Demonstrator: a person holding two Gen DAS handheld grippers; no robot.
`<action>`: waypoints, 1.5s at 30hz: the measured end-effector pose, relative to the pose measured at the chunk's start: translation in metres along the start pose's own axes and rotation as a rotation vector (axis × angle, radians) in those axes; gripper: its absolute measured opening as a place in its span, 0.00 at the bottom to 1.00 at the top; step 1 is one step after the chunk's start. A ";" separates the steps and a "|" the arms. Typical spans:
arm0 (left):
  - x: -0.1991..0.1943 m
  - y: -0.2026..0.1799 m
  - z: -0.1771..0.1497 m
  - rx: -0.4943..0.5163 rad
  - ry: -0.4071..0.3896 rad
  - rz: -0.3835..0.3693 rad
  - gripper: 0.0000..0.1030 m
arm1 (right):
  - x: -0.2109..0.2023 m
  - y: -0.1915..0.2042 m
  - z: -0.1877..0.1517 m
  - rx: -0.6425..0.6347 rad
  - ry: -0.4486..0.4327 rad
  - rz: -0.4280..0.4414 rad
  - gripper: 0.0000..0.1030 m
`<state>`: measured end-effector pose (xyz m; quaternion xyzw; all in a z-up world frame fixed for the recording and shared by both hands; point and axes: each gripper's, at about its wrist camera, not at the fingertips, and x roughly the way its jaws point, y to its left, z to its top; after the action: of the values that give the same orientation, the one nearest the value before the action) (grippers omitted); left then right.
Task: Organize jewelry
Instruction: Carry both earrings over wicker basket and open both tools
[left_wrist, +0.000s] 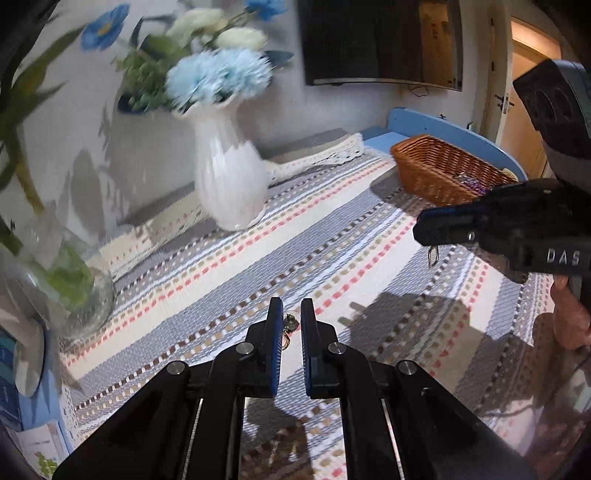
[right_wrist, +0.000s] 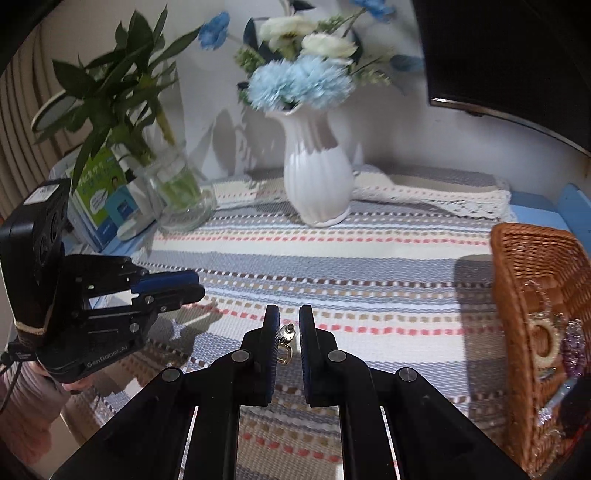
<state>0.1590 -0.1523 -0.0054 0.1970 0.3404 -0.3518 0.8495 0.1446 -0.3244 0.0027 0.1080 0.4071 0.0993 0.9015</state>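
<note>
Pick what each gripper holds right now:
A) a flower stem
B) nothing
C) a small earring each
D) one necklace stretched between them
C: the left gripper pinches a small earring, and the right gripper pinches another earring, both above the striped cloth.

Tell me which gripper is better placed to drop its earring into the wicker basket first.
Probably the right gripper: the wicker basket sits just to its right. The left gripper, also shut on an earring, is farther from it.
</note>
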 end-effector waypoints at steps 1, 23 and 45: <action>-0.001 -0.003 0.002 0.005 -0.002 -0.001 0.07 | -0.005 -0.002 0.000 0.004 -0.008 -0.004 0.10; 0.019 -0.097 0.155 -0.093 -0.098 -0.619 0.07 | -0.161 -0.134 -0.002 0.185 -0.257 -0.212 0.10; 0.072 -0.164 0.186 -0.060 -0.126 -0.291 0.47 | -0.123 -0.214 0.004 0.293 -0.141 -0.323 0.55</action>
<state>0.1582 -0.4035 0.0557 0.0975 0.3216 -0.4723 0.8149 0.0874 -0.5625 0.0337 0.1780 0.3650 -0.1142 0.9067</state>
